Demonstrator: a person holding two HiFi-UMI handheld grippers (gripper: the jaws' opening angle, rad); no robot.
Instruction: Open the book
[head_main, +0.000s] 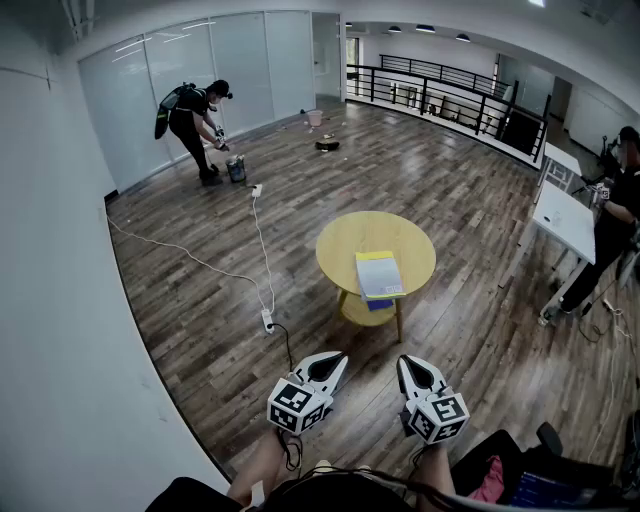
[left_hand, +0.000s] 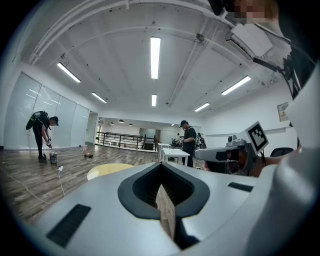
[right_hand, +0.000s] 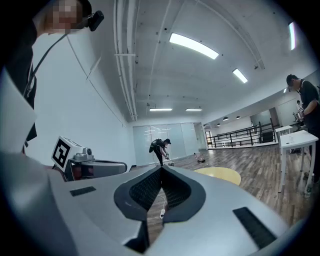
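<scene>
evidently the task is at its very start: this is the approach step. the book (head_main: 379, 273) lies flat, untouched and closed on the round yellow tabletop (head_main: 345, 240), toward the edge nearest the wearer and a little right of the middle.

both tools are held low and close to the body, side by side and roughly level, pointing toward the tabletop. the left tongs (head_main: 334, 358) are pressed together at the tips with nothing between them; their own view shows only floor through the slit behind the tips. the right tongs (head_main: 407, 362) are likewise pressed together and empty. the book is well apart from both, ahead of them across the wooden floor (head_main: 470, 330), and it sits about between the lines along which the two tools point.

as i judge it, the next move calls for walking up to the tabletop and bringing the tools down over the book. one pair of tongs would then spread to catch the free edge of the cover while the other steadies the book near the spine. which side the spine is on cannot be made out from here. a white cable with a power strip (head_main: 267, 320) lies on the floor left of the path, so footing wants some care.
</scene>
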